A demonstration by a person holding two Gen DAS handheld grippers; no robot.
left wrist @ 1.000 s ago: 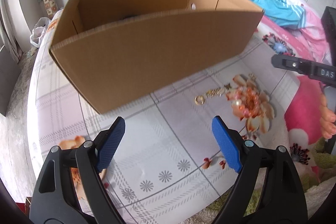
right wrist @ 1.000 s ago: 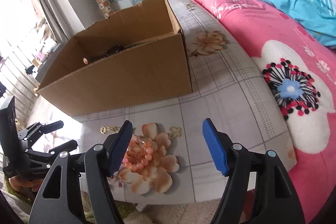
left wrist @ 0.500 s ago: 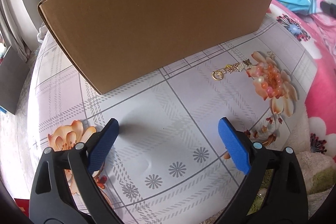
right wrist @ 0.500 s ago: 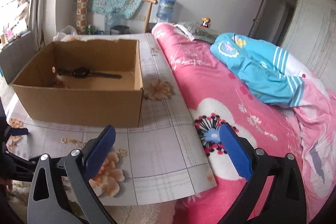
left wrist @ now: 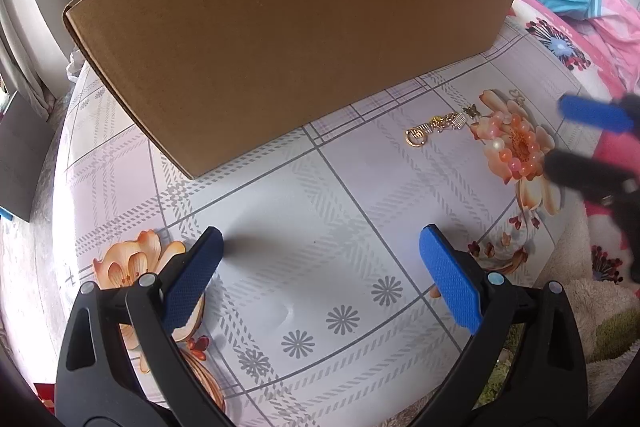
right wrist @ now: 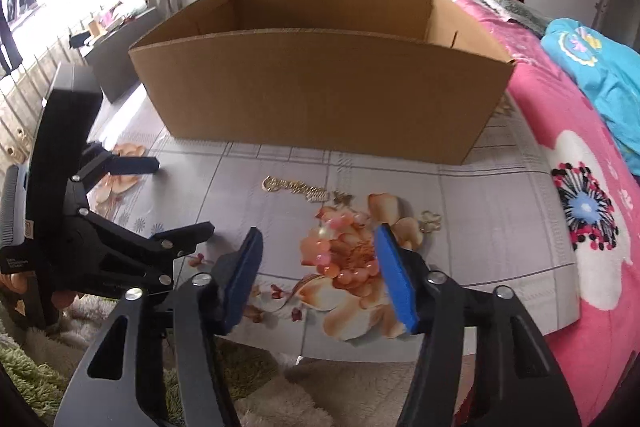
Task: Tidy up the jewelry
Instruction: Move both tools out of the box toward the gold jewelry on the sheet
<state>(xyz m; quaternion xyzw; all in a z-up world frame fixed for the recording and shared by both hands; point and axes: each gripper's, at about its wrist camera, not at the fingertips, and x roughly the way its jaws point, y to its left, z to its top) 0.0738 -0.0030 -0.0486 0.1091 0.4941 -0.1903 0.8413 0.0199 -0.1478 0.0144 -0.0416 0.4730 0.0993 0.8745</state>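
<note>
Right wrist view, L to R: left gripper (right wrist: 182,197) gaping, empty; right gripper (right wrist: 318,277) w/ jaws just closing round orange-pink bead bracelet (right wrist: 344,259) on floral tablecloth (right wrist: 500,227), probably not gripping yet, pickup's starting.

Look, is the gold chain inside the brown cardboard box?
No, the gold chain lies on the checked tablecloth in front of the brown cardboard box.
</note>
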